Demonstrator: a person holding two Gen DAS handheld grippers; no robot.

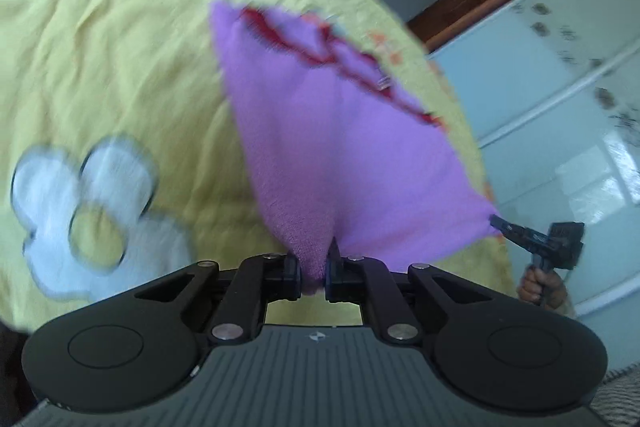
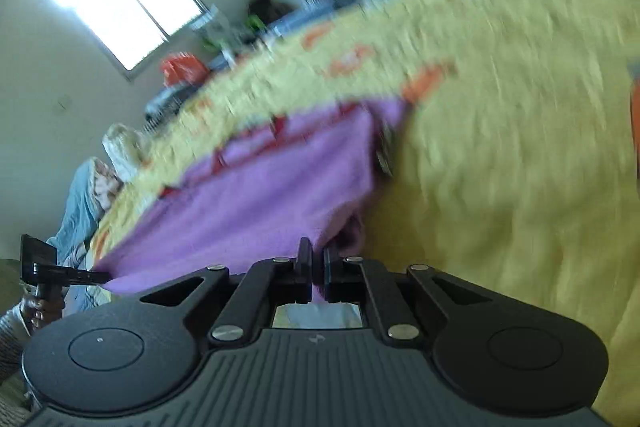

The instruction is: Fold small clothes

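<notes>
The purple garment point(image 1: 320, 131) lies on the yellow bedspread point(image 1: 120, 67) near the bed's edge. The left claw point(image 1: 313, 267) pinches one near corner, and the right claw point(image 2: 317, 267) pinches the other. This looks like the start of a fold; next, both corners should be carried together toward the far, red-trimmed edge.

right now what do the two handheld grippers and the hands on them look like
Both are matte black. The left gripper and right gripper each have two short flat fingers on angled link bars with silver rivets, two round discs on either side, and a ribbed grey body bearing a small pale logo. Seen from across, each has a boxy black head on a handle. A light knit sleeve cuff shows at the left hand.
</notes>
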